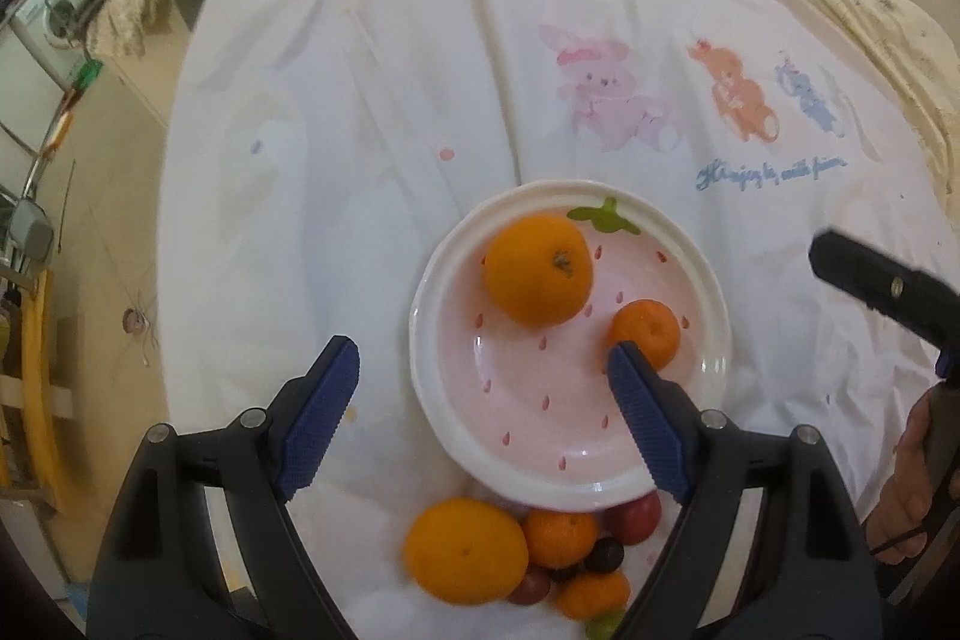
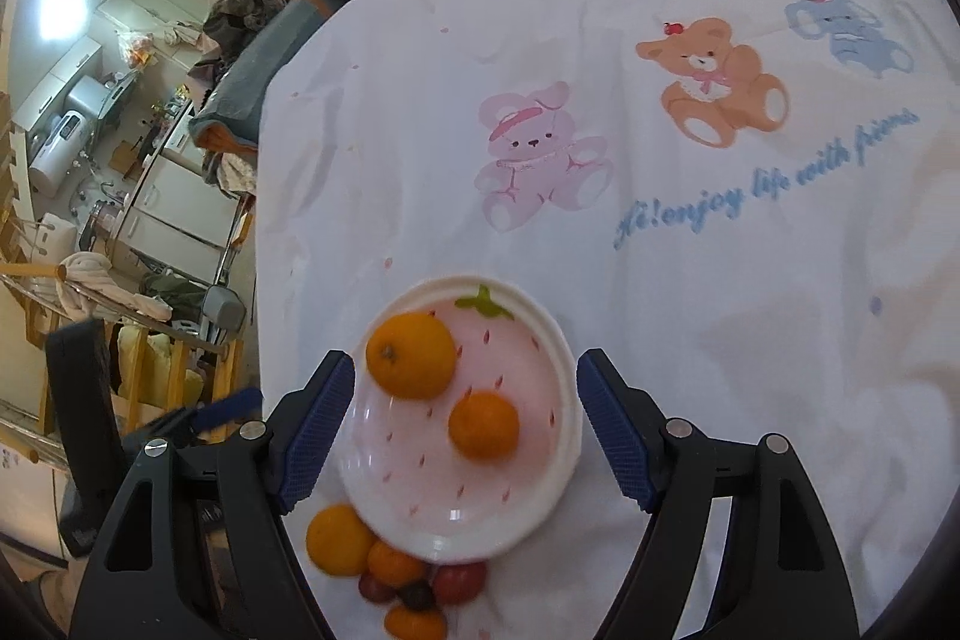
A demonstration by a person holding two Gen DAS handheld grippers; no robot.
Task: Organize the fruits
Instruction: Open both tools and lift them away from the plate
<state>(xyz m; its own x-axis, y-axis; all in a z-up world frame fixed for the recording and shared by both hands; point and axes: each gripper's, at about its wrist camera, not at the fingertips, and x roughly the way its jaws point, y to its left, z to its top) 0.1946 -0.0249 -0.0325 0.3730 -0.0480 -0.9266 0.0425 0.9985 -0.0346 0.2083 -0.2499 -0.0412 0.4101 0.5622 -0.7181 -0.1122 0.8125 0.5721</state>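
White bedding printed with cartoon animals carries a strawberry plate [image 1: 714,340] already holding two oranges [image 1: 538,269]; both the left gripper [image 1: 483,421] and right gripper [image 2: 465,433] hover empty, jaws apart, while unsorted fruit [image 1: 465,550], possibly plums among it, waits beside the plate.

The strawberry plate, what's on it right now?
The strawberry plate holds two fruits: a large orange toward its far side and a smaller orange nearer the middle, apart from each other. The cloth under the plate is covered.
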